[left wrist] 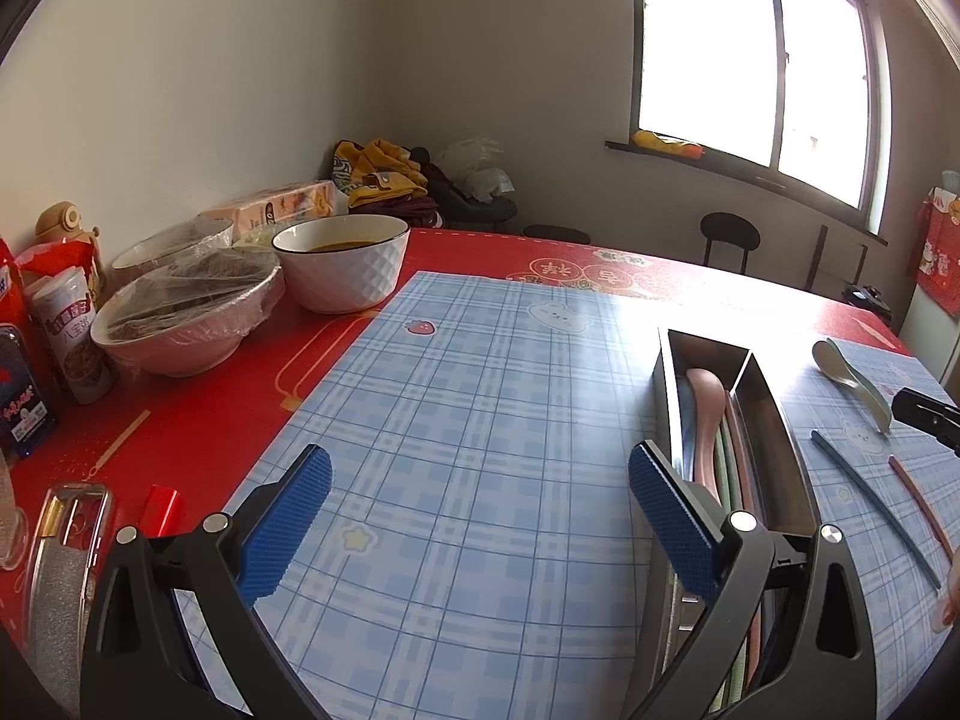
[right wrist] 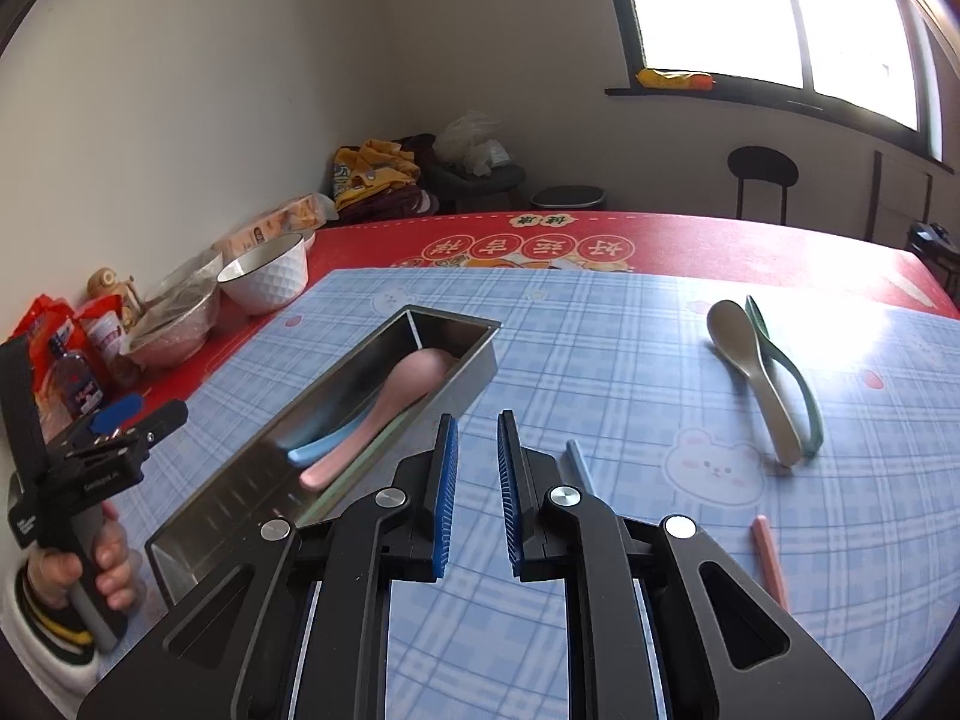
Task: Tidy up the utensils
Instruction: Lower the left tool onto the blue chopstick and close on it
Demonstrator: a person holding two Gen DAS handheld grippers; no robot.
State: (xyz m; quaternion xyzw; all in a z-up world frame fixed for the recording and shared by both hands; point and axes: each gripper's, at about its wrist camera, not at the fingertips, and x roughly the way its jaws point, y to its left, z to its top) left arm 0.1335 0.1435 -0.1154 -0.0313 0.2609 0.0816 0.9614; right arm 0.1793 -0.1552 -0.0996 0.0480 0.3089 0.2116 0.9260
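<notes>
A steel utensil tray (right wrist: 462, 339) lies on the blue plaid mat and holds a pink spoon (right wrist: 384, 402), a light blue spoon (right wrist: 315, 450) and chopsticks. The tray (left wrist: 774, 420) and pink spoon (left wrist: 705, 402) also show in the left wrist view. A grey spoon (right wrist: 750, 378) and a green spoon (right wrist: 792, 384) lie together at the right. A blue chopstick (right wrist: 579, 465) and a pink chopstick (right wrist: 771, 558) lie on the mat. My left gripper (left wrist: 480, 516) is wide open and empty, left of the tray. My right gripper (right wrist: 477, 492) is narrowly open and empty, beside the blue chopstick.
Bowls (left wrist: 339, 267), one covered in film (left wrist: 186, 318), cans and snack packs (left wrist: 72, 336) crowd the red tablecloth at the left. A clear phone case (left wrist: 66, 546) lies at the near left. Chairs (right wrist: 762, 174) stand beyond the table.
</notes>
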